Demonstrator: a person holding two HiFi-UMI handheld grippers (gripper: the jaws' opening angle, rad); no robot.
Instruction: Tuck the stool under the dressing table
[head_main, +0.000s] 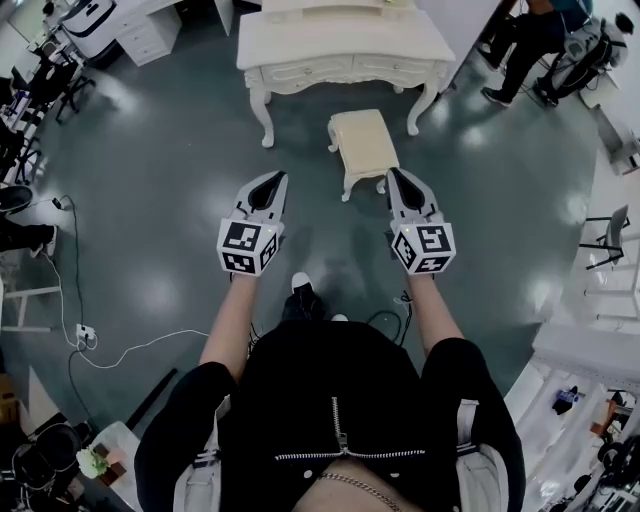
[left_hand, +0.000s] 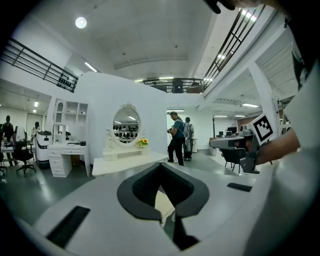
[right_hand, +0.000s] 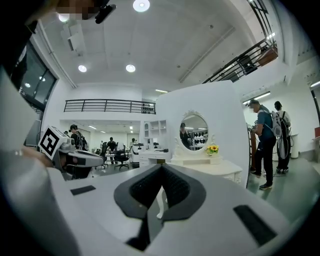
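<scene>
The cream stool (head_main: 362, 140) stands on the grey floor just in front of the white dressing table (head_main: 345, 45), outside its knee space. My left gripper (head_main: 272, 180) hovers to the stool's near left with its jaws together and nothing in them. My right gripper (head_main: 395, 176) hovers at the stool's near right corner, also shut and empty. In the left gripper view the left gripper (left_hand: 161, 165) points at the dressing table (left_hand: 127, 162) with its oval mirror (left_hand: 126, 123), and a bit of stool (left_hand: 162, 202) shows below the tips. The right gripper (right_hand: 161, 166) faces the table (right_hand: 210, 167).
Two people (head_main: 520, 50) stand at the back right beside the table. A white drawer cabinet (head_main: 140, 30) and an office chair (head_main: 50, 85) are at the back left. Cables and a power strip (head_main: 82, 332) lie on the floor at left. My own shoe (head_main: 300, 285) is below the grippers.
</scene>
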